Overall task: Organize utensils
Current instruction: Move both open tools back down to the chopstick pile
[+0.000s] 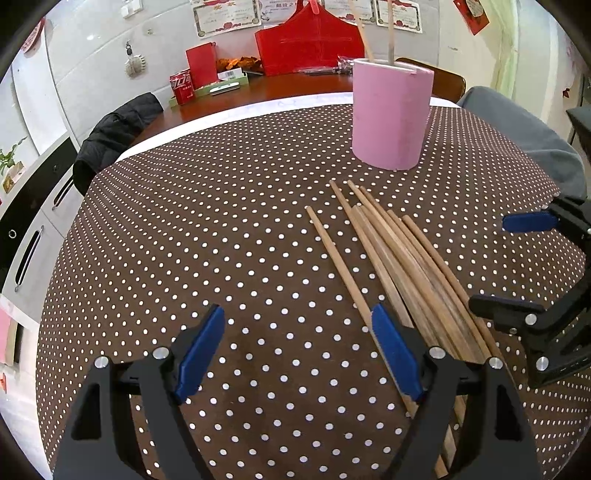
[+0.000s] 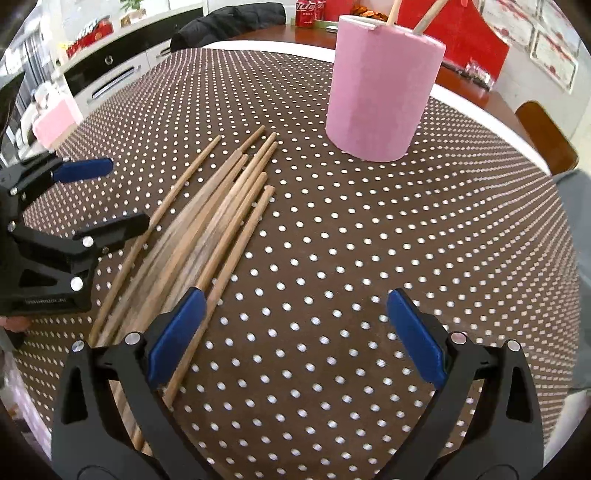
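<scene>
Both tools stood open and empty: the left gripper (image 1: 299, 354) low in the frame, the right gripper (image 2: 295, 339) likewise. The loose chopsticks (image 1: 391, 258) lay fanned and overlapping on the polka-dot tablecloth (image 1: 221, 221), right of centre in the left wrist view, their tips pointing at the pink holder (image 1: 391, 114) in the upper right, which held two sticks. Risks, as judged: closing on the overlapped bundle could lift several sticks or scatter them, and a tilted insertion could tip the holder.

Only the white Coca-Cola script on the red can (image 1: 181, 87) is recognisable; the wall certificates (image 1: 225, 16) are illegible.
</scene>
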Tool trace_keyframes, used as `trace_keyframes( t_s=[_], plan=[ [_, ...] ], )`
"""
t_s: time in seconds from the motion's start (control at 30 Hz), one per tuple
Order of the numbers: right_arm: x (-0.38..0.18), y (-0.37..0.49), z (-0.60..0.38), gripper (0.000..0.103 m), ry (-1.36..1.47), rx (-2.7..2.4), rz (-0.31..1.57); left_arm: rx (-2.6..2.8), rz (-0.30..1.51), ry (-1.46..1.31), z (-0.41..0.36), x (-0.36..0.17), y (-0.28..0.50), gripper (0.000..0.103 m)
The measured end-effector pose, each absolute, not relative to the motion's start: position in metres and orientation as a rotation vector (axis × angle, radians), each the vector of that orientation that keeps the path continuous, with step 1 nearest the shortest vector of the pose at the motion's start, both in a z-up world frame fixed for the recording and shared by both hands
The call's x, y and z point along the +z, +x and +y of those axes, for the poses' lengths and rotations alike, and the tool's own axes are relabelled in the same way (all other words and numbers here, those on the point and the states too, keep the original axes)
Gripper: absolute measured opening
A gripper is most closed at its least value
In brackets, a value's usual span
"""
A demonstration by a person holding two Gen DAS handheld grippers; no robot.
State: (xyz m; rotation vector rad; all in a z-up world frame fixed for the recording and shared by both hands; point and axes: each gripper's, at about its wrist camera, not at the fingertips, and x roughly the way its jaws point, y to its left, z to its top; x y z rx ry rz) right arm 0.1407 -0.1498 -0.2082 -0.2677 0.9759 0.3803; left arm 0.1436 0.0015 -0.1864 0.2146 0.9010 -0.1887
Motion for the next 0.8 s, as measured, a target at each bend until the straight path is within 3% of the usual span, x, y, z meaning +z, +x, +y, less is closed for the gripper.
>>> trace_keyframes(
  t_s=[0.2, 0.8],
  plan=[
    [-0.212, 0.14, -0.151, 0.092, -0.262, 0.381, 0.983, -0.196, 0.906, 0.234, -0.007, -0.189, 0.141, 0.081],
    [-0.207, 0.135, -0.14, 0.092, -0.257, 0.393, 0.963, -0.188, 0.919, 0.242, -0.009, -0.192, 0.142, 0.081]
  ],
)
